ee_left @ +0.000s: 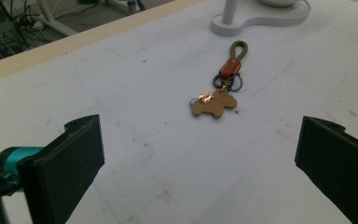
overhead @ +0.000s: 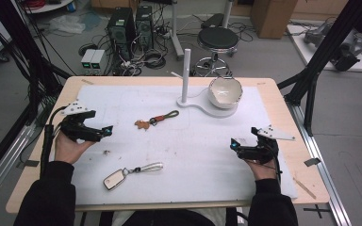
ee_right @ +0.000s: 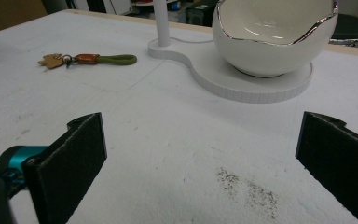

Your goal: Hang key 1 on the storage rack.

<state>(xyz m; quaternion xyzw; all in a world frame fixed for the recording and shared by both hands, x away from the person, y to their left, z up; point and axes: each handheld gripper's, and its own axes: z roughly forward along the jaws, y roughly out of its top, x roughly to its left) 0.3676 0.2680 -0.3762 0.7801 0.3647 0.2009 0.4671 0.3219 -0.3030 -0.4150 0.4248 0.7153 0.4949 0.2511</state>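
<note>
In the left gripper view the top edge cuts the post (ee_left: 230,10) just above its foot and most of the bowl (ee_left: 279,2). In the right gripper view the bowl's (ee_right: 275,39) rim and the post (ee_right: 161,21) are cut off too. The fob's (overhead: 115,179) markings are too small to tell in the high view.

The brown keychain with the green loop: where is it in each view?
High view: brown keychain at table centre, left of the white stand.
Left gripper view: brown keychain upper centre, ahead of the open fingers.
Right gripper view: brown keychain upper left.
Shared landmark: the white stand.
</note>
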